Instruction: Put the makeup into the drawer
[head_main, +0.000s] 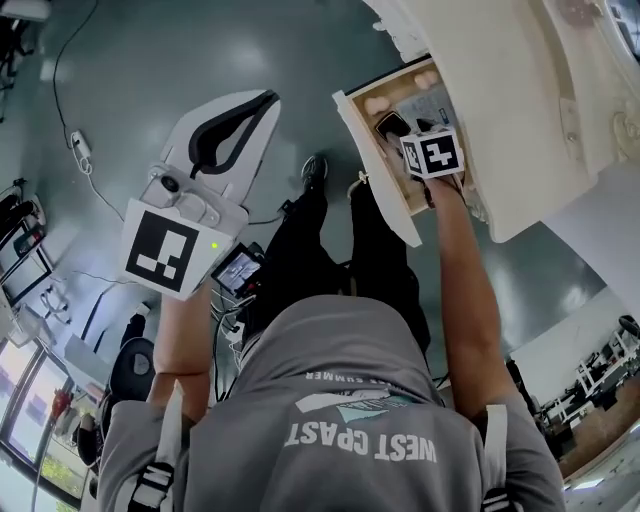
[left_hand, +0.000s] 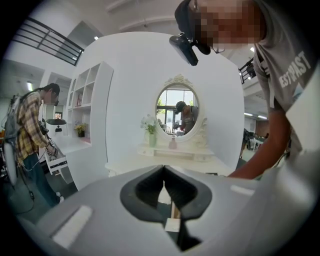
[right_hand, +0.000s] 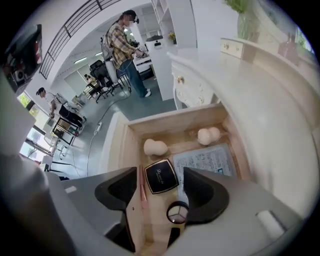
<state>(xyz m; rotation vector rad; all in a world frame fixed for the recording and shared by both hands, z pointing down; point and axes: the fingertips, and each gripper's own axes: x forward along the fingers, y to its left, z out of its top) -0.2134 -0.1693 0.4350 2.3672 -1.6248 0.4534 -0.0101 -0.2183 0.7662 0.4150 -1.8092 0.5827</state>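
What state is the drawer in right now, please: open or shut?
Open: the drawer is pulled out, with a black compact and a printed leaflet lying inside.

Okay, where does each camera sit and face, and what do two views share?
Head view: on the person's head, looking steeply down at the open drawer; torso, legs and both arms show.
Left gripper view: on the left hand-held gripper, facing the oval mirror; shut jaws, person's arm.
Right gripper view: on the right hand-held gripper, looking down into the drawer; open jaws only.
Shared: head and right gripper views show the black compact.
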